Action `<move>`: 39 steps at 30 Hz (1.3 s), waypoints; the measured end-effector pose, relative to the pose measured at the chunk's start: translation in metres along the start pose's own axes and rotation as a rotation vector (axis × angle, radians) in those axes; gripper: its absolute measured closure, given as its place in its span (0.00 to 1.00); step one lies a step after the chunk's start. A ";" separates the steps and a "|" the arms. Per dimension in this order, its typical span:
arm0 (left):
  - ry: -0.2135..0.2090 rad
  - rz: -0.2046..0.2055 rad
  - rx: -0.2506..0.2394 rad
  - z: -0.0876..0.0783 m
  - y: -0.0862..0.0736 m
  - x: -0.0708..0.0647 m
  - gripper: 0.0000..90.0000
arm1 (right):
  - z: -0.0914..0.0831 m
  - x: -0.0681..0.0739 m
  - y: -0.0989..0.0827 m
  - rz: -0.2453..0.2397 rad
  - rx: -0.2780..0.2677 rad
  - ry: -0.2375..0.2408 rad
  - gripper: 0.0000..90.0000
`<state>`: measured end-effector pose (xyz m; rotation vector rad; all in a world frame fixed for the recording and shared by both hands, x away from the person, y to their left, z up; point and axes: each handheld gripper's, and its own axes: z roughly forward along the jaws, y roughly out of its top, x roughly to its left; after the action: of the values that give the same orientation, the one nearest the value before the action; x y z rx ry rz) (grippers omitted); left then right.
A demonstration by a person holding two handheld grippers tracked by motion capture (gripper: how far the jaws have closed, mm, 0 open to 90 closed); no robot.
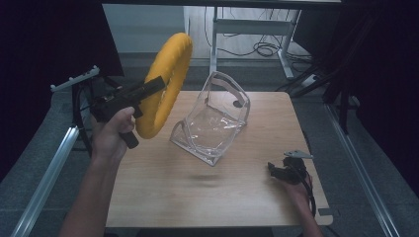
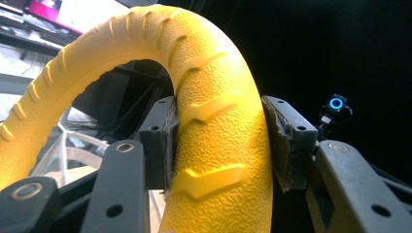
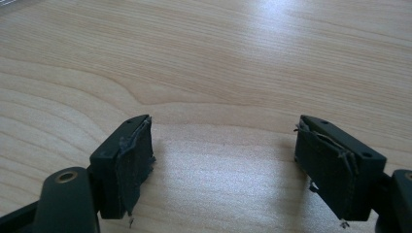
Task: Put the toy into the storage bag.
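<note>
A yellow textured ring [image 1: 165, 81] is held up in the air above the table's left side. My left gripper [image 1: 148, 91] is shut on its rim, and in the left gripper view both pads [image 2: 170, 145] press the ring [image 2: 218, 145] from either side. A clear plastic bag [image 1: 215, 121] stands open on the wooden table [image 1: 207, 197], just right of the ring. My right gripper [image 1: 284, 173] rests low near the table's right front edge. In the right gripper view it [image 3: 223, 160] is open, with bare wood between its jaws.
Metal rails run along both sides of the table [image 1: 44, 182]. A desk frame and cables [image 1: 262, 47] stand on the floor behind the table. A small blue ring light [image 2: 336, 103] glows in the dark background of the left gripper view.
</note>
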<state>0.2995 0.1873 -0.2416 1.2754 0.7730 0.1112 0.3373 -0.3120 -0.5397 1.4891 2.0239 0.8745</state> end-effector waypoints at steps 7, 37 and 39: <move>-0.029 0.022 -0.003 0.011 0.007 -0.016 0.56 | 0.000 0.000 0.000 0.002 0.000 -0.001 0.24; -0.112 -0.029 0.063 0.067 -0.013 -0.024 0.56 | 0.000 0.000 0.001 0.009 0.000 -0.003 0.24; -0.113 -0.035 0.063 0.070 -0.015 -0.023 0.56 | 0.000 0.000 0.001 0.009 -0.001 -0.003 0.24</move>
<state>0.3175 0.1141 -0.2382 1.3155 0.7057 -0.0134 0.3381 -0.3117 -0.5394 1.4992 2.0164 0.8759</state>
